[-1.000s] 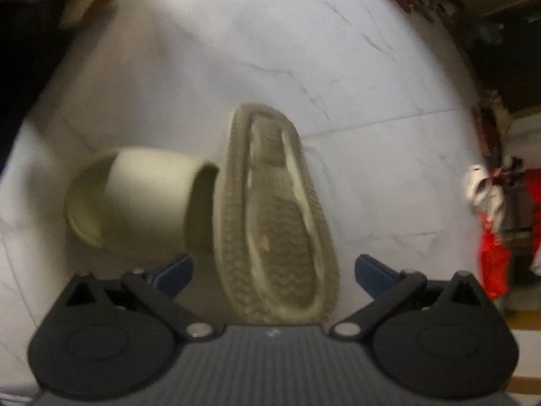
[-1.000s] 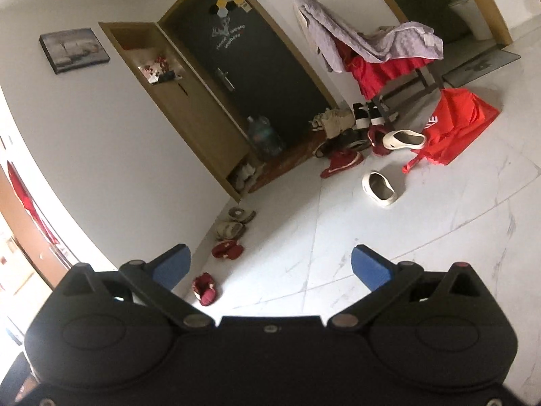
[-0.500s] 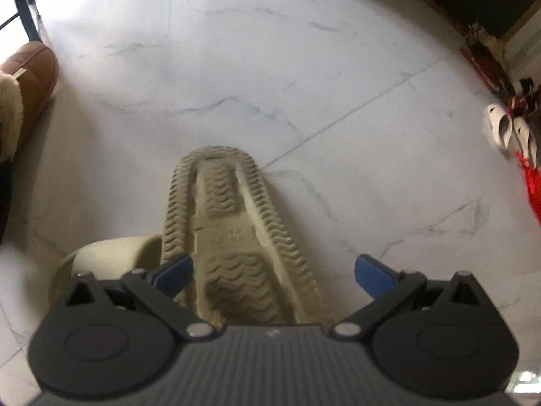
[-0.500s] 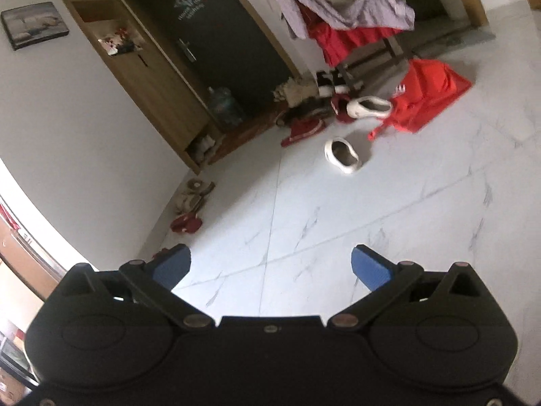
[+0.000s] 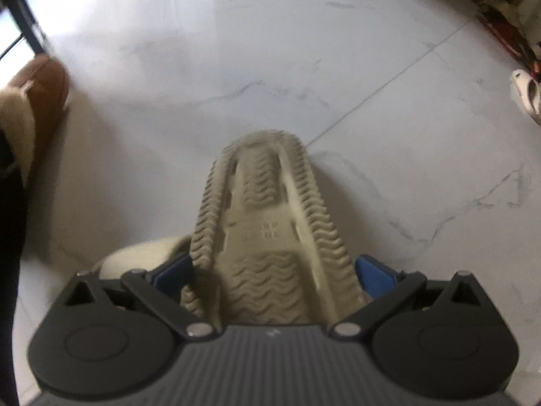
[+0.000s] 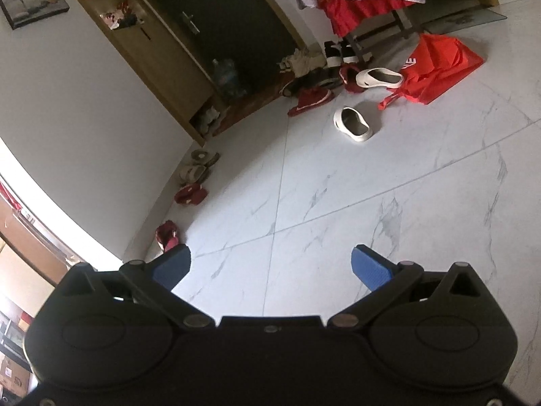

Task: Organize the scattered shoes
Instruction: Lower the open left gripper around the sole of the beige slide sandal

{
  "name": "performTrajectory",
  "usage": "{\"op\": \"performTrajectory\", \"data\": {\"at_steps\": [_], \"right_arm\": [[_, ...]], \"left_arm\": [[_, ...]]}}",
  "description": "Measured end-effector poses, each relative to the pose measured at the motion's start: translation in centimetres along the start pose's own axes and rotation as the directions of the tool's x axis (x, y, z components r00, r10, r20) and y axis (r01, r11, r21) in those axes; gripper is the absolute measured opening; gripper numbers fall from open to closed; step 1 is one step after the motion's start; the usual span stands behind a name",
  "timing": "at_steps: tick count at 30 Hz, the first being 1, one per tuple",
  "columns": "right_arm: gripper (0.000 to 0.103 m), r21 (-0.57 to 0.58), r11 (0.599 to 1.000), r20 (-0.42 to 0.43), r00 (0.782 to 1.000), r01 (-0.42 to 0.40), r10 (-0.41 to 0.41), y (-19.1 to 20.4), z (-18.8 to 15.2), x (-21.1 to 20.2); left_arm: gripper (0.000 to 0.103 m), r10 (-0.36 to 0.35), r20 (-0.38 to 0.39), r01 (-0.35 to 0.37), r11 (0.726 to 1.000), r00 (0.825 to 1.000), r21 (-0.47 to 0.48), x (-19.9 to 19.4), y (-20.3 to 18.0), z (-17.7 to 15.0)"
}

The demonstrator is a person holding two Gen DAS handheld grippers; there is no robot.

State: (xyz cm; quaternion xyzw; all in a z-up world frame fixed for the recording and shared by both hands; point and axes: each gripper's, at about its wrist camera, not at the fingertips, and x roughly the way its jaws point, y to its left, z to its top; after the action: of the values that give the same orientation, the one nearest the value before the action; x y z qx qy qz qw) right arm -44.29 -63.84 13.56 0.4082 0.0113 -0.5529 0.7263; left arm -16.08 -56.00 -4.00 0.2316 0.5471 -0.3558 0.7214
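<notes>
The left gripper (image 5: 272, 270) has closed on the beige slide sandal (image 5: 270, 237) (sole up) and lifted it off the floor (image 5: 372, 84), ready for carrying; the right gripper (image 6: 268, 265) gapes empty.

Red bag (image 6: 439, 67) (crumpled), water jug (image 6: 227, 76), dark door (image 6: 236, 27), framed picture (image 6: 32, 3)

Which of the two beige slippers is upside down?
The beige slipper between the left hand-held gripper fingers: its wavy tread faces up. The other beige slipper beside it, at the left, shows its smooth top strap.
</notes>
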Motion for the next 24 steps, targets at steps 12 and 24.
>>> {"op": "performTrajectory", "data": {"at_steps": [12,24], "right_arm": [[0.103,0.004,1.000,-0.032,0.999,0.007,-0.007,0.7,-0.9,-0.8],[0.103,-0.022,0.999,-0.036,0.999,-0.038,0.037,3.1,-1.7,-1.9]], "left_arm": [[0.103,0.006,-0.006,-0.005,0.991,1.000,0.134,0.0,-0.6,-1.1],[0.076,-0.129,0.008,0.126,0.981,0.992,0.144,-1.4,0.9,-1.1]]}}
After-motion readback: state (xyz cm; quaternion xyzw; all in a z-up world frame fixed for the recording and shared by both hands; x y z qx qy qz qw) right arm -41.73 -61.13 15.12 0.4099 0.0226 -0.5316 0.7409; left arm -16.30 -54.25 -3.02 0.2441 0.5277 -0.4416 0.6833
